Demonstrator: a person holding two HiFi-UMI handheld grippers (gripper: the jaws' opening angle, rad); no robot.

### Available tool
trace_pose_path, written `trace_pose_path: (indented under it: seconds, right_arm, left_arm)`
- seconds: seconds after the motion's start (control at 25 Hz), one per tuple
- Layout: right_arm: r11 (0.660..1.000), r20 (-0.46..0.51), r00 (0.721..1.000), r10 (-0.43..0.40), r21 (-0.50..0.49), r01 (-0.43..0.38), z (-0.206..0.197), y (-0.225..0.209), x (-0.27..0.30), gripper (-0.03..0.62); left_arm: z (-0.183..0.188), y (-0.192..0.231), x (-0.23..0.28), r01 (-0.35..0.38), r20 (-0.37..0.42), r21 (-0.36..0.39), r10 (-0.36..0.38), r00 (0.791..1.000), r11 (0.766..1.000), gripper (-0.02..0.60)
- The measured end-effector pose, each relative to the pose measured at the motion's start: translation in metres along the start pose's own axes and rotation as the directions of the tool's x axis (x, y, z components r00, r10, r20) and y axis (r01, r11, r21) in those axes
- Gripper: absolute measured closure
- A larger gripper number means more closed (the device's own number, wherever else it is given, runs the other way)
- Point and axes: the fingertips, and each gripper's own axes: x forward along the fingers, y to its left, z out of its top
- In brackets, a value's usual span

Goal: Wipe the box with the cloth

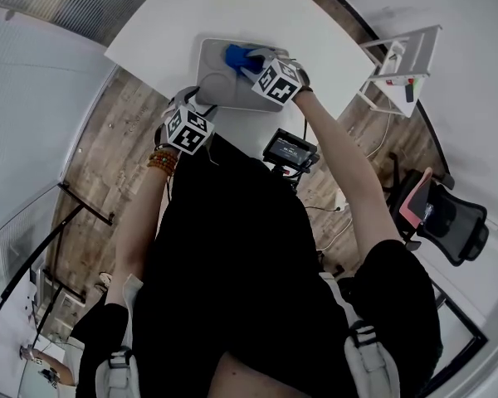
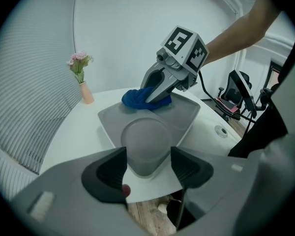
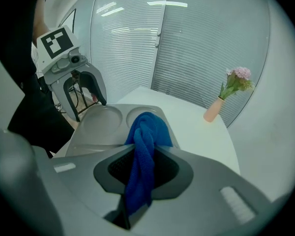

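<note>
The box is a grey compartment tray (image 1: 216, 77) on the white table (image 1: 183, 11). My right gripper (image 1: 249, 65) is shut on a blue cloth (image 1: 236, 55) and presses it onto the tray's far part. In the right gripper view the cloth (image 3: 145, 132) hangs twisted between the jaws of my right gripper (image 3: 142, 168) and spreads on the tray (image 3: 96, 124). My left gripper (image 2: 148, 168) is open. Its jaws stand wide on either side of the tray's near round compartment (image 2: 145, 141), at the table's edge. From the left gripper view, the right gripper (image 2: 150, 98) sits on the cloth (image 2: 134, 100).
A small pink vase with flowers (image 2: 83, 90) stands at the table's far side, also seen as the vase (image 3: 214, 109). Beside the table are a screen on a stand (image 1: 289, 149), a white rack (image 1: 402, 60) and an office chair (image 1: 444, 214). Wooden floor lies below the table's near edge.
</note>
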Motion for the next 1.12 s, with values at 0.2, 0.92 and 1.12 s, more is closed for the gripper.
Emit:
trace_pose_path:
  seconds: [0.2,0.92,1.12]
  right_arm:
    - [0.999,-0.004,0.999,0.033,0.016,-0.033,-0.003,0.016,-0.004,0.5]
    - [0.977,-0.026,0.976,0.214,-0.009,-0.214,-0.004,0.087,-0.02,0.502]
    - [0.968,-0.031,0.968,0.249,-0.019,-0.25,-0.008,0.096,-0.021,0.502]
  left_arm:
    - [0.002,-0.002,0.002,-0.003,0.004,0.001,0.003,1.0,1.0,0.195]
    - [0.001,0.0,0.003,-0.01,0.003,0.002,0.01,1.0,1.0,0.195]
    - [0.002,0.0,0.007,-0.008,-0.003,0.003,0.008,1.0,1.0,0.193]
